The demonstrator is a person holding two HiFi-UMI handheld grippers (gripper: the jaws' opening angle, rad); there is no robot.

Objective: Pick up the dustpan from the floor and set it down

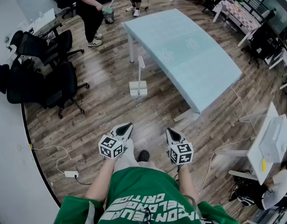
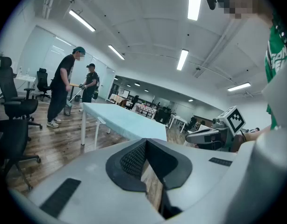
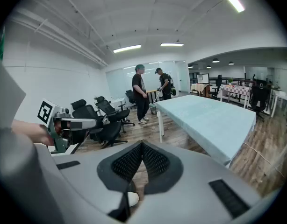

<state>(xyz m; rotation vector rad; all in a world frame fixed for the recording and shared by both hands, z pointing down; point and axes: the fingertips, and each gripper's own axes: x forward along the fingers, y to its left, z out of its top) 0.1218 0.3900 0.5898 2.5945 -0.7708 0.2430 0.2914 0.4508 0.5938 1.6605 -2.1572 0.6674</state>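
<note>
My left gripper (image 1: 125,129): jaws closed, empty.
My right gripper (image 1: 172,135): jaws closed, empty.
Dustpan (image 1: 138,87): on floor, handle upright, my 12 o'clock, well apart.

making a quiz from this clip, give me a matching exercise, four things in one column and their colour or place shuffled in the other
Things:
1 dustpan
2 table
3 office chairs
4 power strip

Descriptions:
A light blue-green top
B black, at the head view's left
C white, small, wired, bottom left of the head view
D white, handle upright, beside the table's leg

Pairs: 1-D, 2-A, 3-B, 4-C
</note>
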